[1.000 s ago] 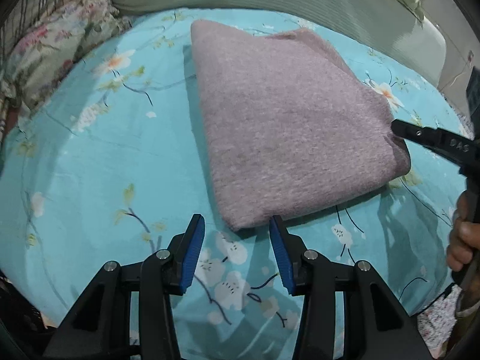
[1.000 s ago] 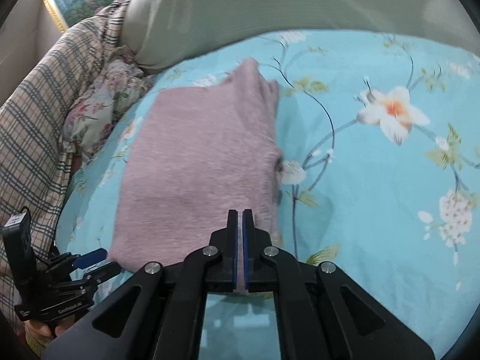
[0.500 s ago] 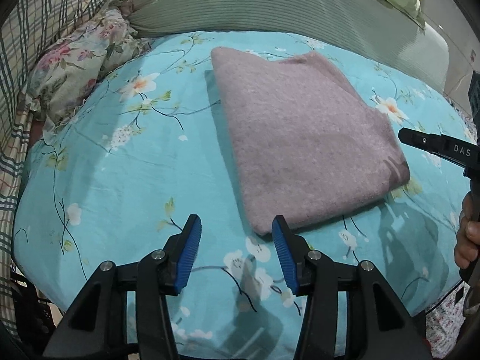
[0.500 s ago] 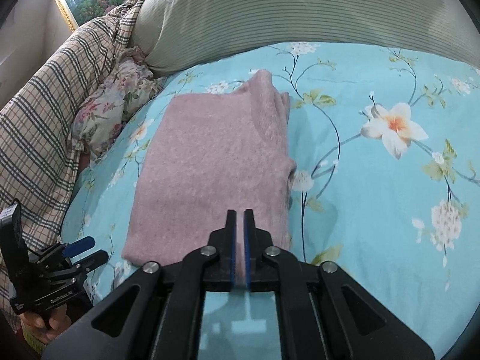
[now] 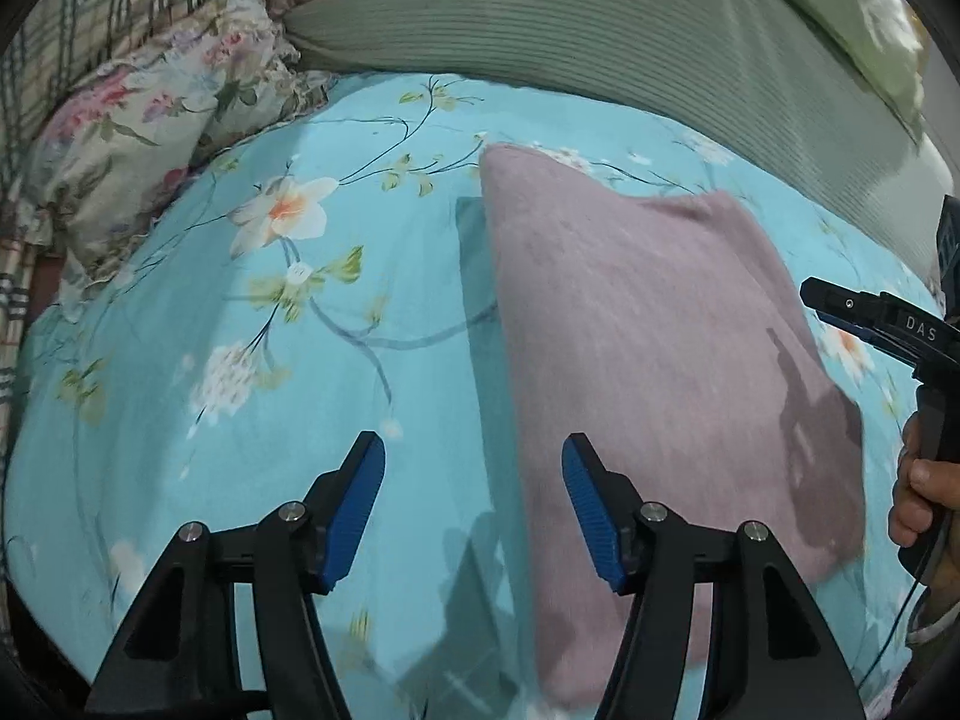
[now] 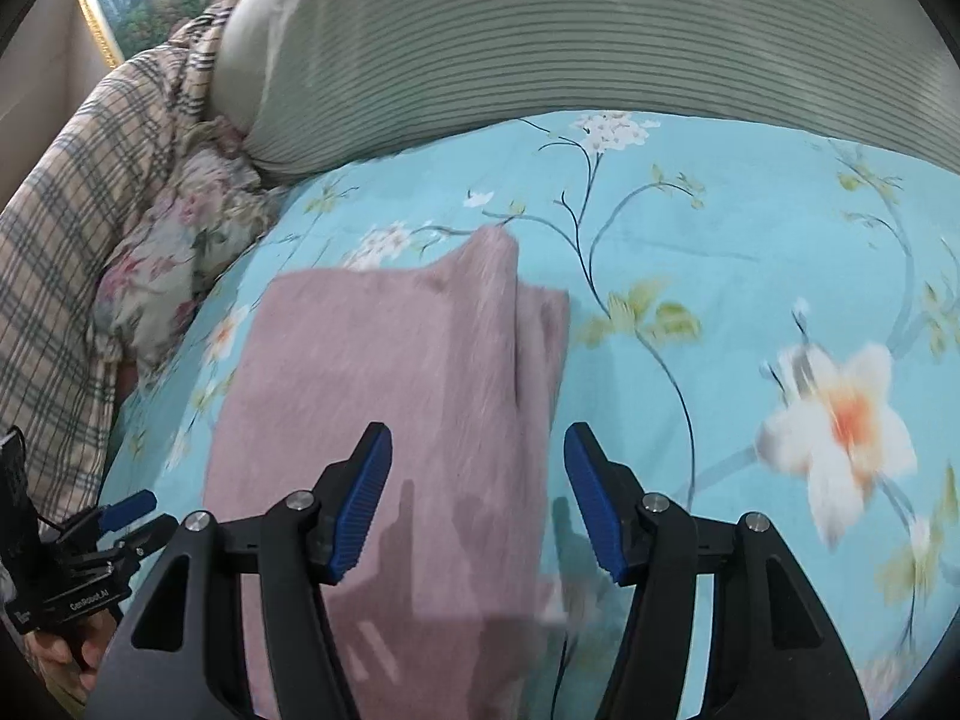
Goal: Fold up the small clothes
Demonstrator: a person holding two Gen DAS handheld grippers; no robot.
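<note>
Folded garment [image 5: 648, 348] lies free; both claws just opened, empty

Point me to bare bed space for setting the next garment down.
Two free patches on the blue sheet: a wide one between the folded pink garment and the floral pillow, another right of the garment, around the big white flower. Crowded along the back: striped cushion and plaid cloth.

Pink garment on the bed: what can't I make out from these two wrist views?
- Folded pink garment: near edge, both views, hidden behind the claw frames.
- Its layers and type: motion blur.
- Right claw: only partly in frame in the left view, cut by the edge.
- Bedsheet under the garment: covered.
</note>
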